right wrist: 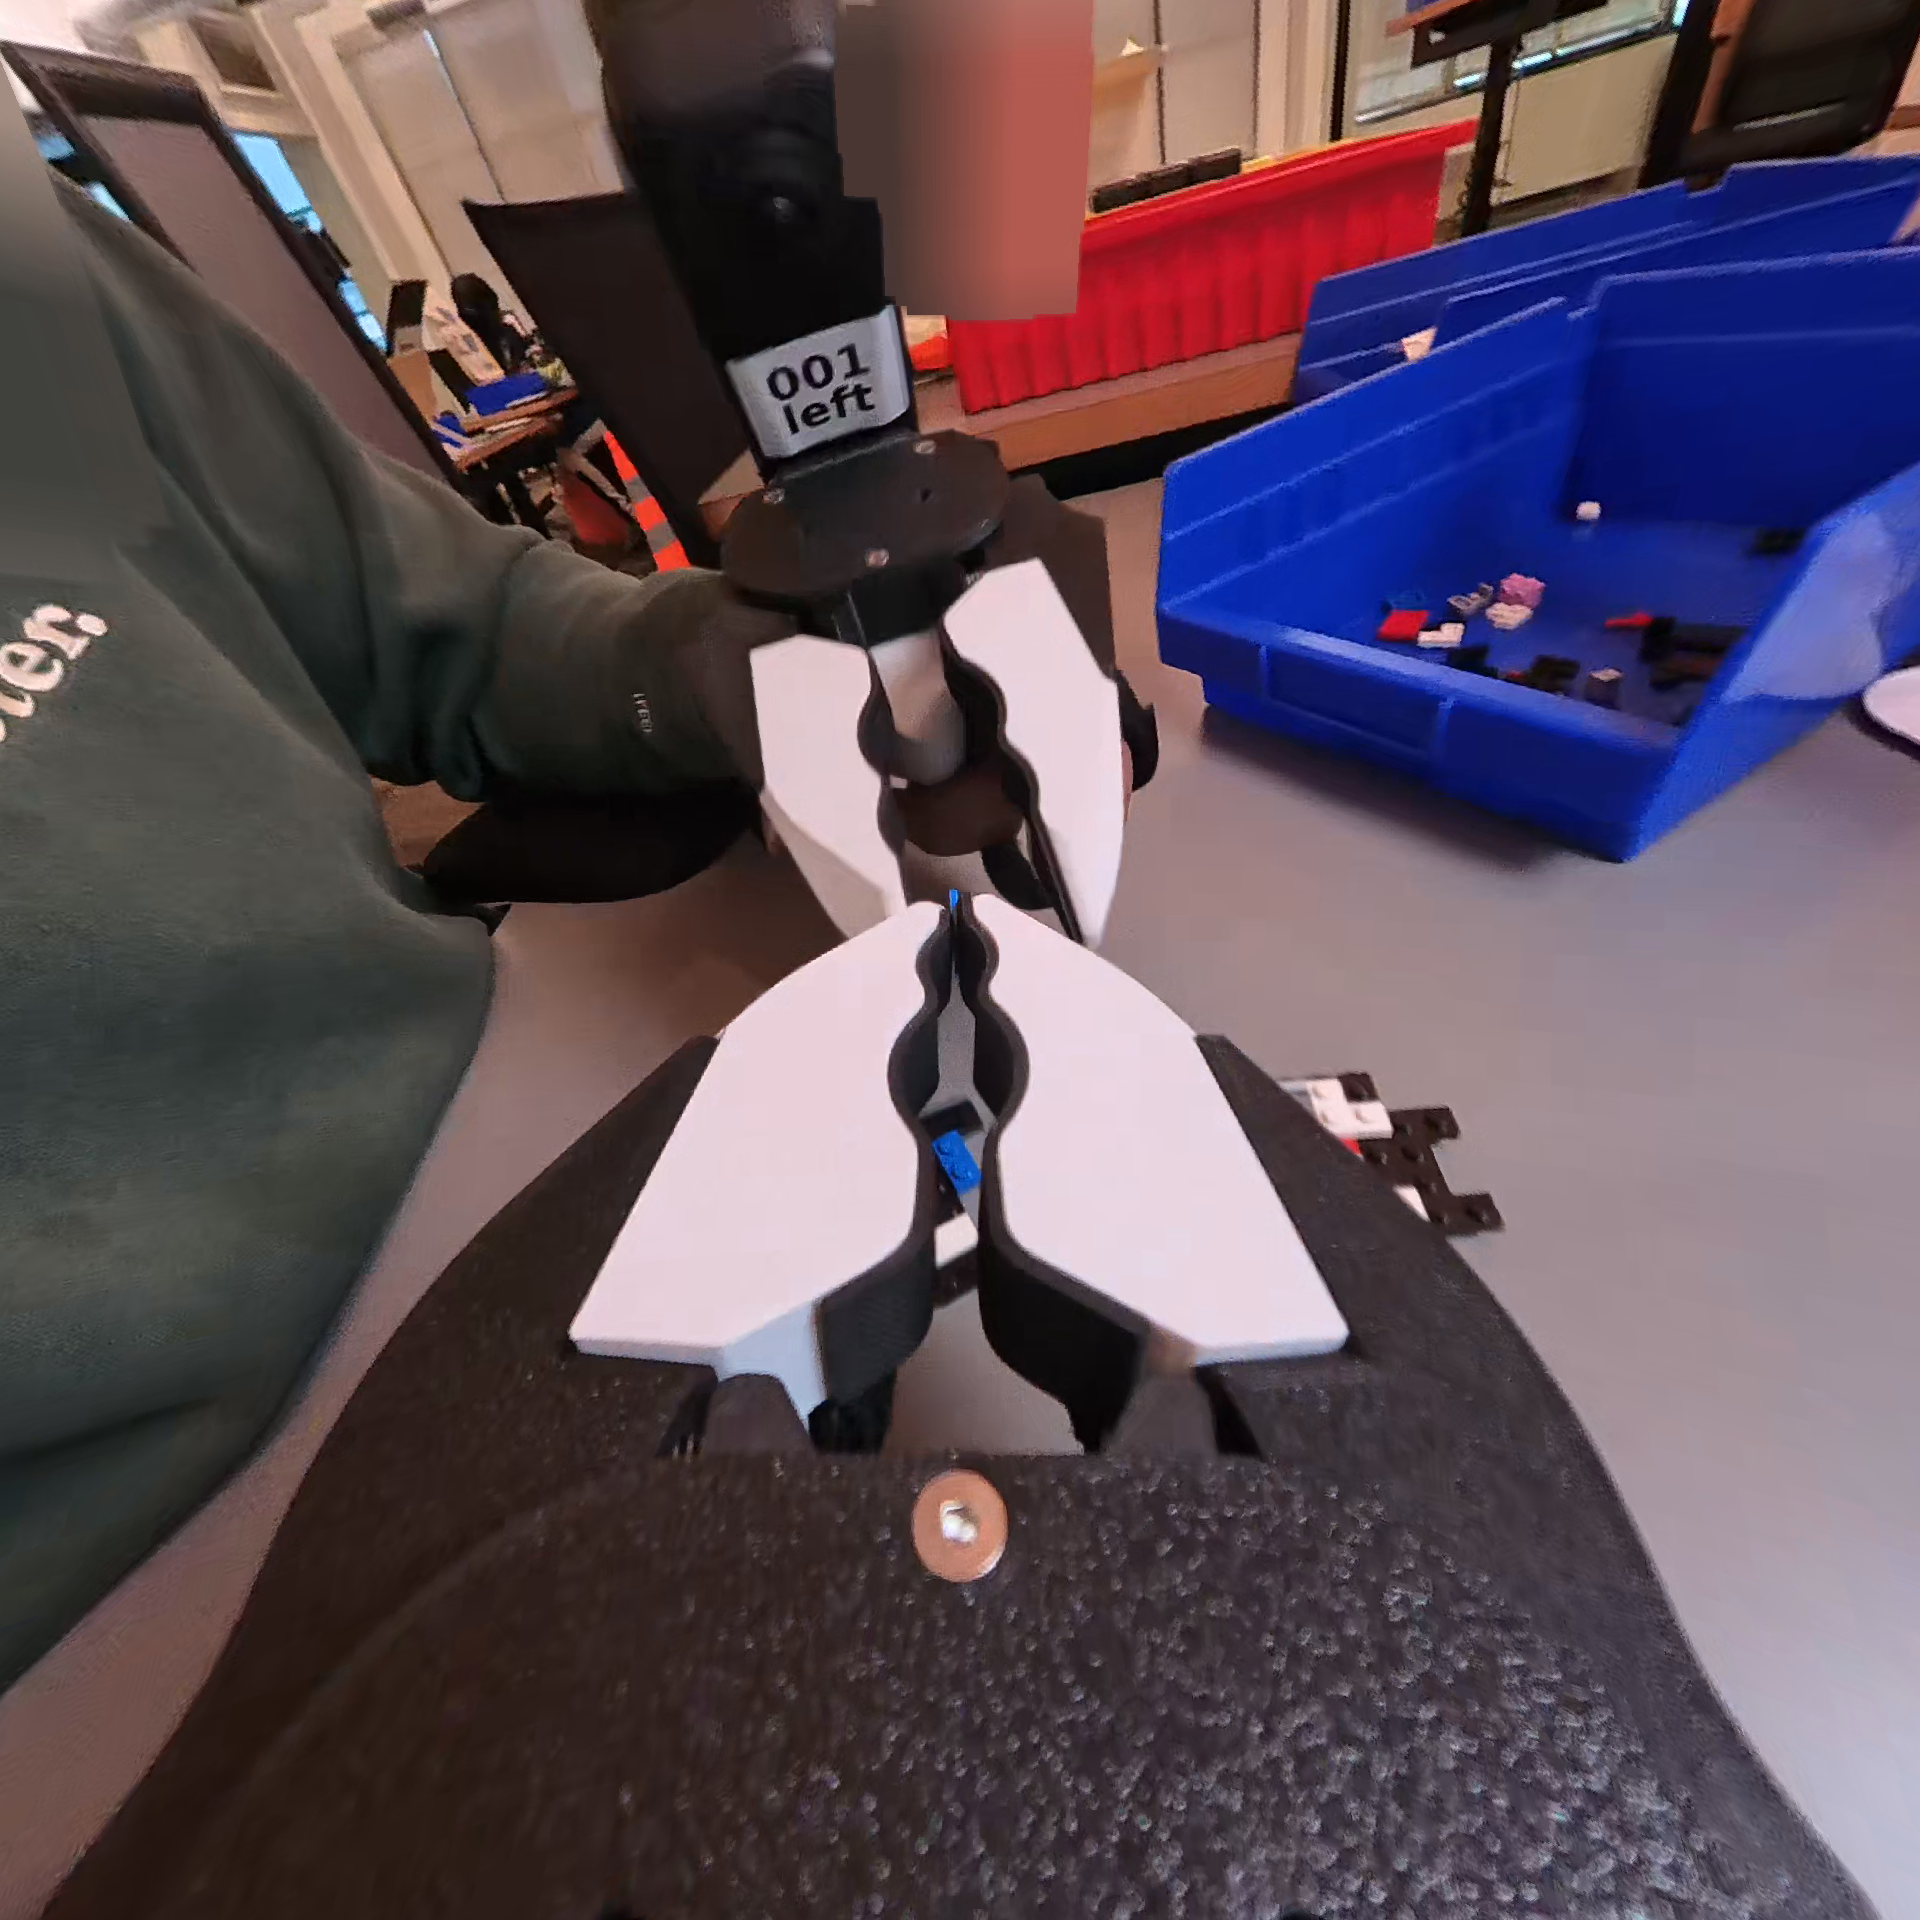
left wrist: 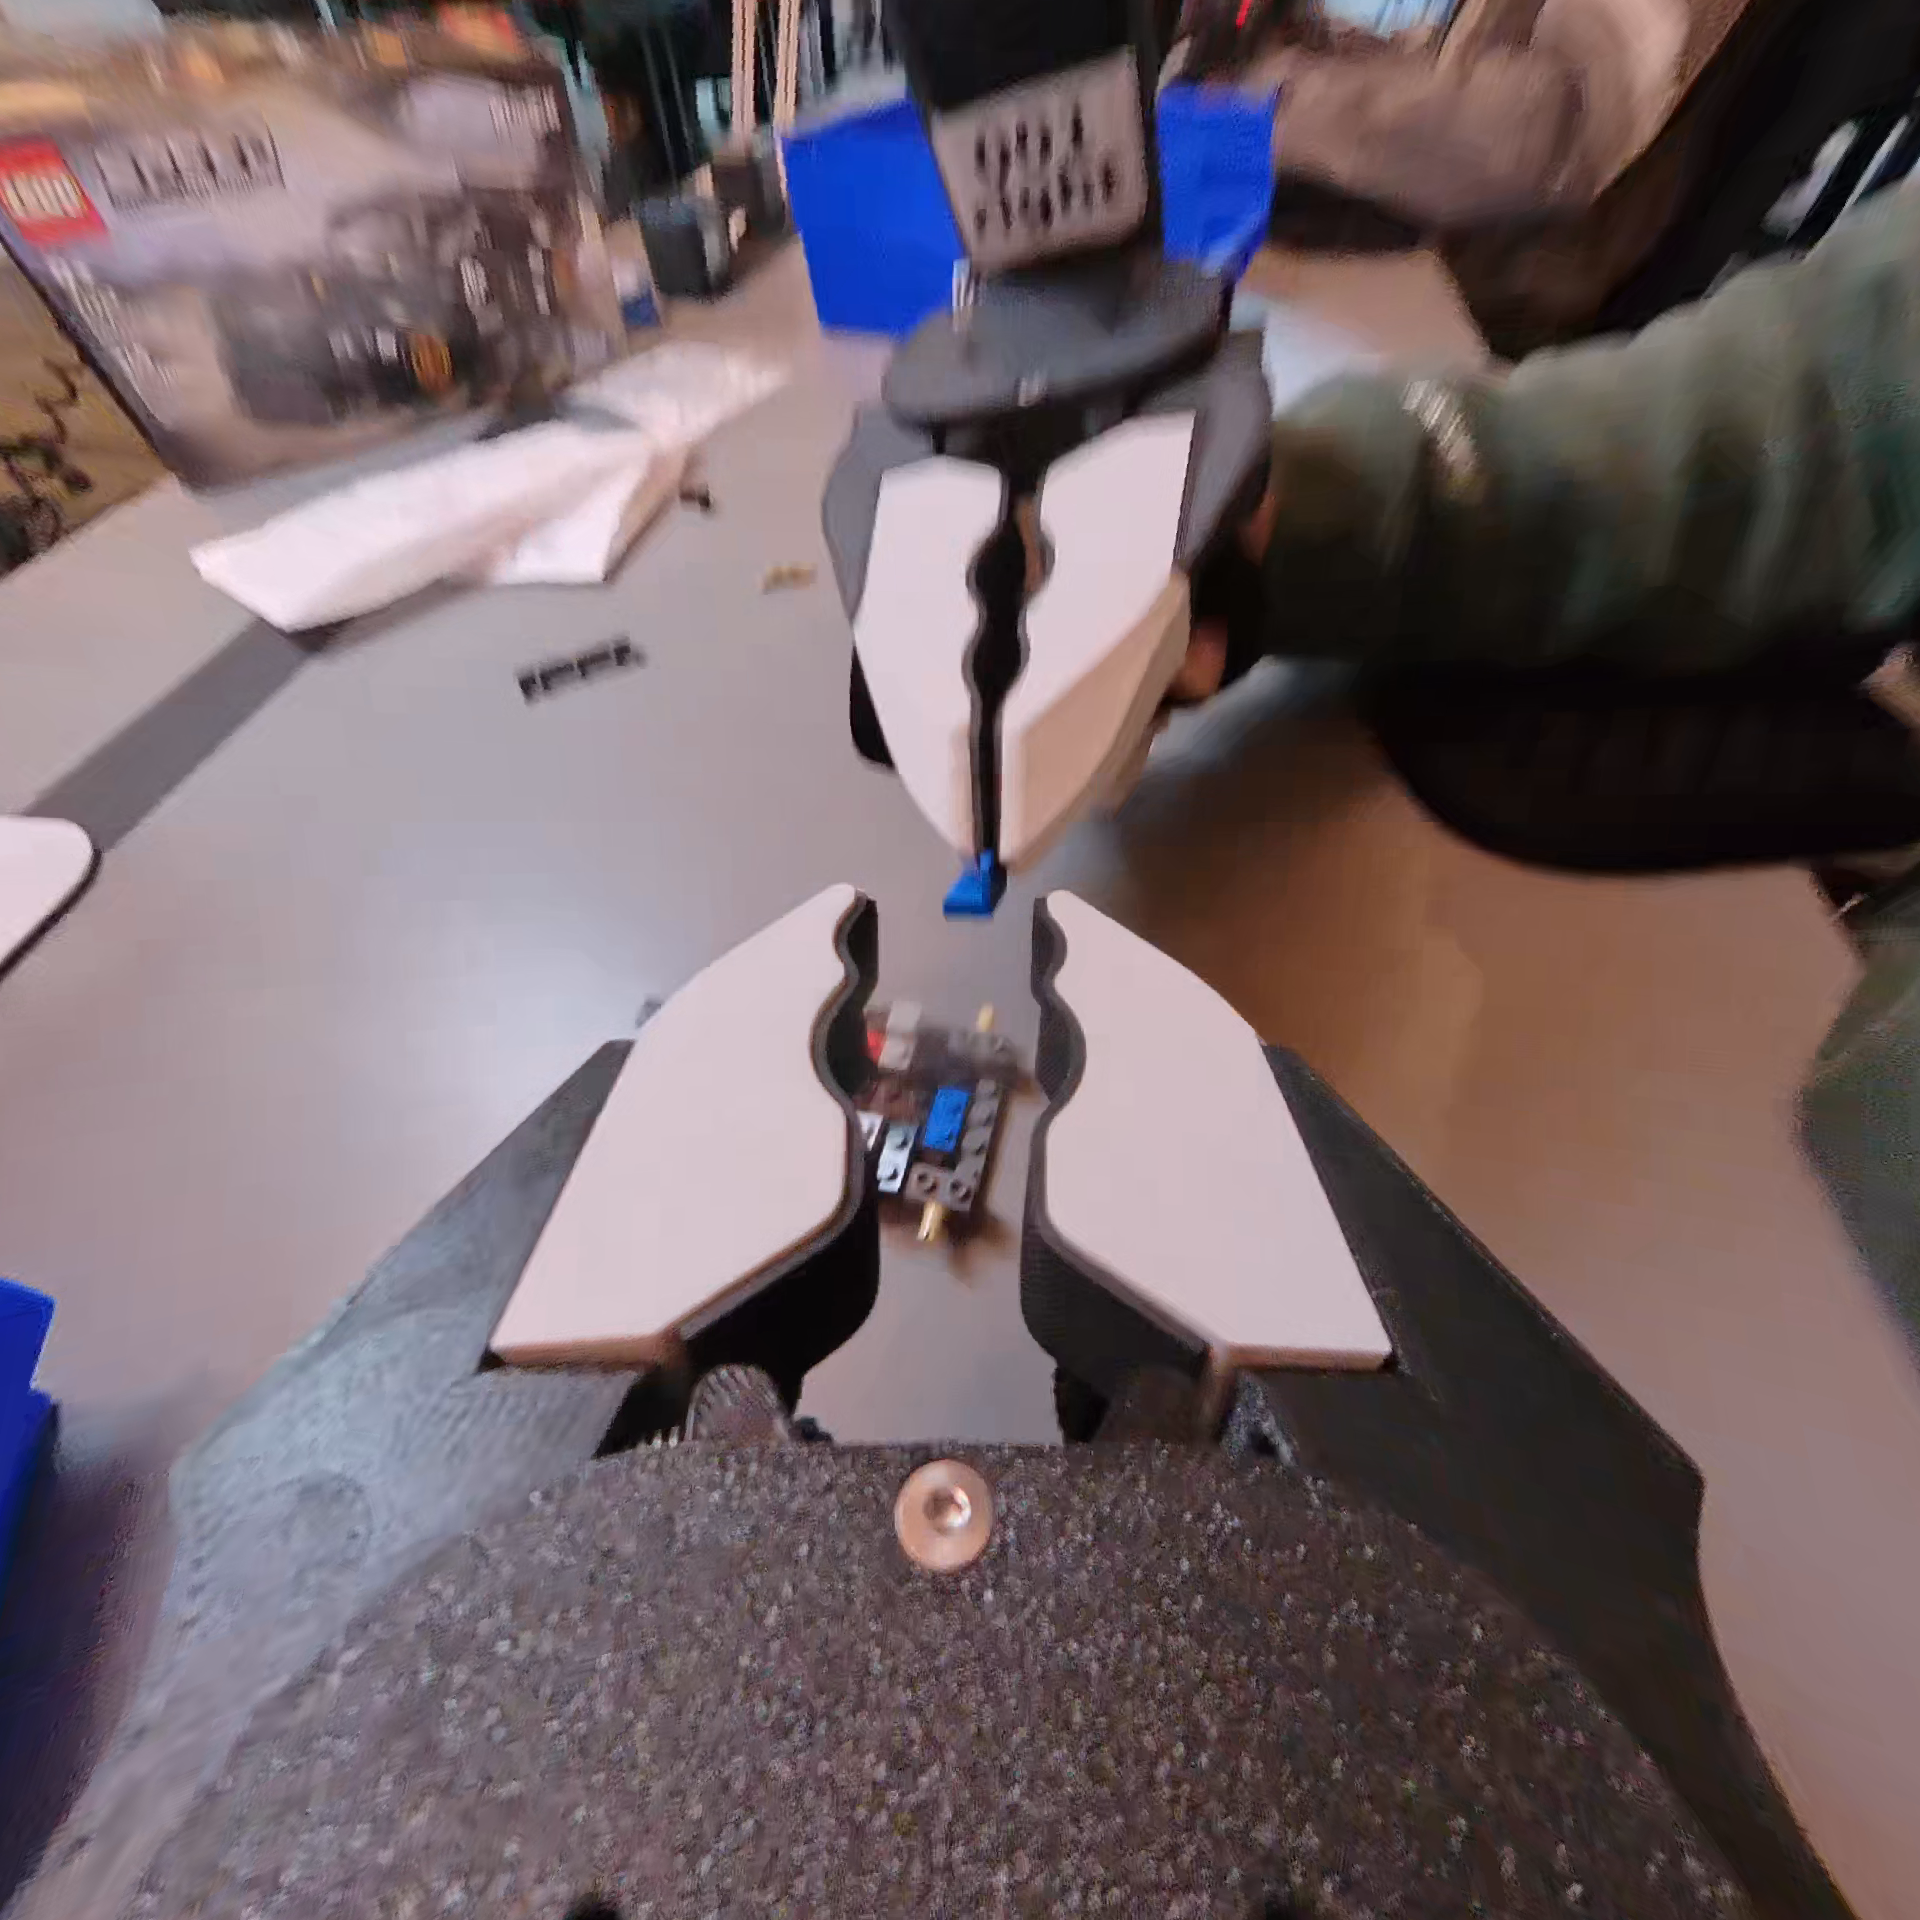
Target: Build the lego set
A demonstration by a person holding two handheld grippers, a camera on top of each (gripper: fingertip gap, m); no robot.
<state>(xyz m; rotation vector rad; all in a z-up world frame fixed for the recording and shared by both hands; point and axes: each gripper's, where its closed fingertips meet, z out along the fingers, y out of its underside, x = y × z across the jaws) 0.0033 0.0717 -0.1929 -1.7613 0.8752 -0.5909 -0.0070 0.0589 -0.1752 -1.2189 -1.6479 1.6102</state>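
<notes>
1. A smooth grey table (left wrist: 416, 935) fills both views, in a large room; a red-draped bench (right wrist: 1195, 281) stands far behind.
2. The right gripper (left wrist: 985, 857) has its white, wavy-edged fingers pressed together on a small blue brick (left wrist: 975, 891), pinched at the very tips. In the right wrist view only a blue sliver (right wrist: 953, 902) of it shows at the tips of this gripper (right wrist: 958, 906).
3. The blue brick hangs just beyond the left gripper (left wrist: 948, 902), whose fingers stand apart with nothing between them; in the right wrist view that gripper (right wrist: 987, 914) points down toward the right one, tips near.
4. Below the left gripper's gap, on the table, lies a small brick assembly (left wrist: 935, 1112): a dark studded plate with grey, red and blue pieces and a brass-coloured pin. Part of it pokes out beside the right gripper's body (right wrist: 1392, 1153).
5. The gripper bodies are rough, speckled black plastic, each with a metal screw.
6. Further out: a blue plastic bin (right wrist: 1455, 665) holding loose bricks, a printed cardboard box (left wrist: 301, 260), white bags (left wrist: 468, 509), and green sleeves (left wrist: 1610, 520) on the person's arms.
</notes>
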